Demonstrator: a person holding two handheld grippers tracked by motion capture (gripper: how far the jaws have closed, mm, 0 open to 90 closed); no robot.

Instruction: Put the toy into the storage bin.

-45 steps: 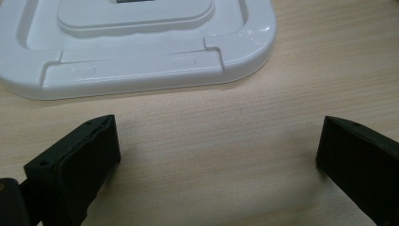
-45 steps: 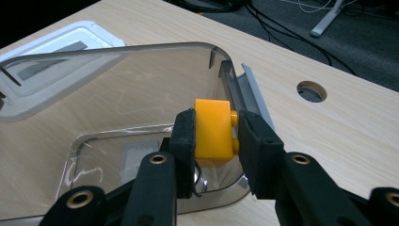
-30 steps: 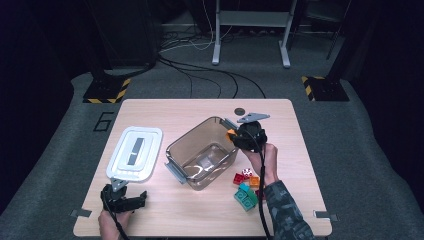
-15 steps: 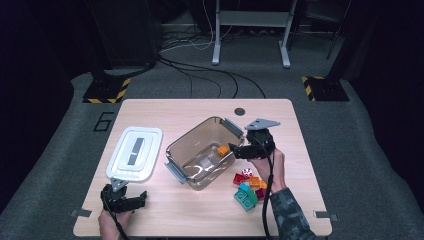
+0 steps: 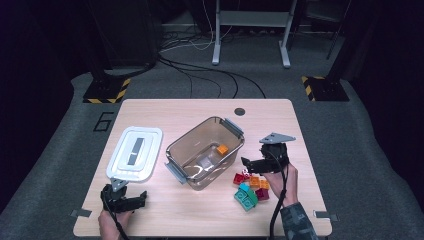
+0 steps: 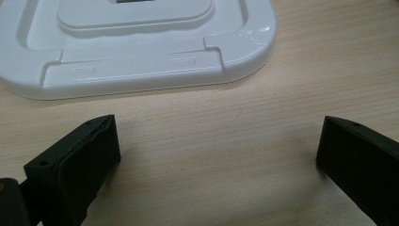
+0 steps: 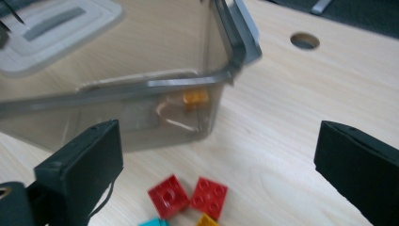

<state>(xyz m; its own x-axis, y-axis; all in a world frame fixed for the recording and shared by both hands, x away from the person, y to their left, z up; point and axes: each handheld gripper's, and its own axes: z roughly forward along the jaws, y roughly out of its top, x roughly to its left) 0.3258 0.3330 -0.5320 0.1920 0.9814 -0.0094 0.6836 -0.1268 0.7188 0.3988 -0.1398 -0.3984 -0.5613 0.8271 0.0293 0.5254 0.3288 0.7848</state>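
An orange brick [image 5: 222,149] now lies inside the bin [image 5: 176,150]. The right gripper [image 5: 248,163], fingers wide and empty, has drawn back beside the bin over the brick pile [image 5: 250,189], likely for another. The left gripper [image 5: 131,201] idles wide below the lid [image 5: 150,150].

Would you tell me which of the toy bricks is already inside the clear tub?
The lone orange brick lies inside the tub; the other bricks sit on the table.

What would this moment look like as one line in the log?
right gripper: open, over bricks | left gripper: open, near lid | orange brick: in box
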